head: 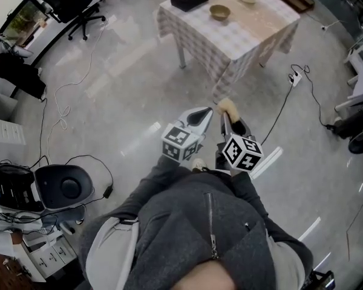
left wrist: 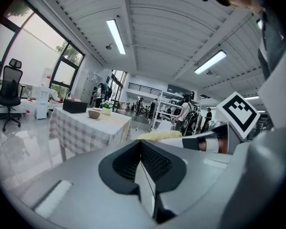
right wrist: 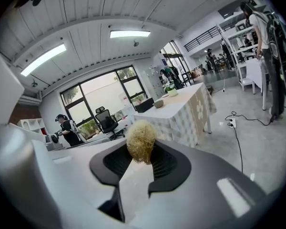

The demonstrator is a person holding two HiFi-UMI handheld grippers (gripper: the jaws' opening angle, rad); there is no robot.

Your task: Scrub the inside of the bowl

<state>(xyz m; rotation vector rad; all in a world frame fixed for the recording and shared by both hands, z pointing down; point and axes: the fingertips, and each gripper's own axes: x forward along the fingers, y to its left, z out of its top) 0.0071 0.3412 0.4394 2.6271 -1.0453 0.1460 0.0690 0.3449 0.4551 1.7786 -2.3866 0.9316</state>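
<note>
This looks like the approach step: the right tool (head: 229,119) clamps a straw-coloured scrubber (head: 227,107), the left tool (head: 202,116) is closed and empty, and next both must reach the bowl (head: 219,11) on the distant table (head: 257,29).

All views share the table (head: 254,26)

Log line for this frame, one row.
phase: pre-scrub | left gripper: shut, empty | right gripper: shut on scrubber | bowl: on table, untouched

The bowl (head: 219,12) is too small to see inside.
</note>
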